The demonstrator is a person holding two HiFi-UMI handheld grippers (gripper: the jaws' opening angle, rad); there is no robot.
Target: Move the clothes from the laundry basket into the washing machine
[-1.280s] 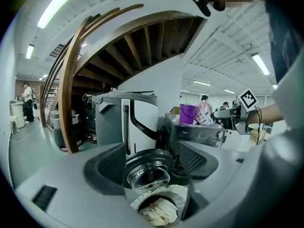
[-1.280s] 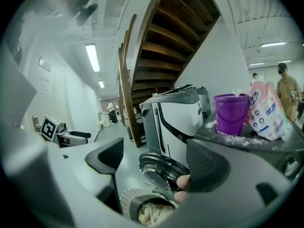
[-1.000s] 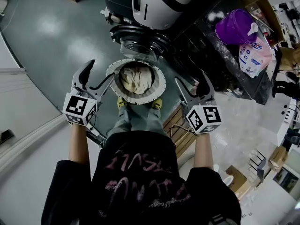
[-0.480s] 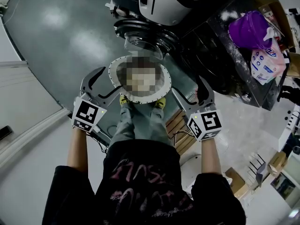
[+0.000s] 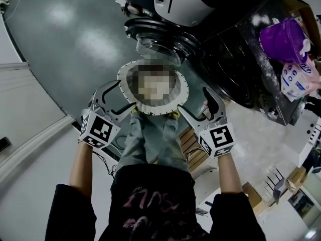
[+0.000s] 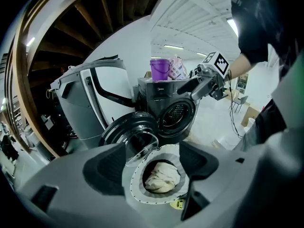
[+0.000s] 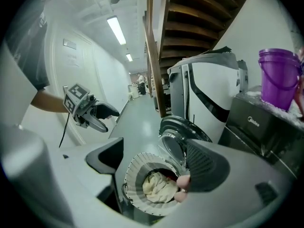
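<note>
A round laundry basket (image 5: 129, 73) with a white ribbed rim stands on the floor in front of my feet. Cream clothes (image 6: 161, 177) lie bunched inside it, also seen in the right gripper view as clothes (image 7: 159, 186). The black washing machine (image 6: 176, 115) stands behind the basket with its round door (image 6: 130, 132) swung open. My left gripper (image 5: 125, 94) hangs open at the basket's left rim. My right gripper (image 5: 194, 102) hangs open at its right rim. Neither holds anything. A small pink patch (image 7: 183, 186) shows by the right jaw; I cannot tell what it is.
A tall white-and-grey machine (image 5: 185, 1) stands left of the washer. A purple bucket (image 5: 286, 39) and a pink-white pack (image 5: 296, 79) sit on the washer's top. My yellow shoes (image 5: 173, 114) touch the basket's near side. A wooden pallet (image 5: 188, 139) lies at the right.
Both grippers have come down and inward toward the basket's rim, one on each side. Their jaws stand as wide as before. The basket and clothes have not moved.
</note>
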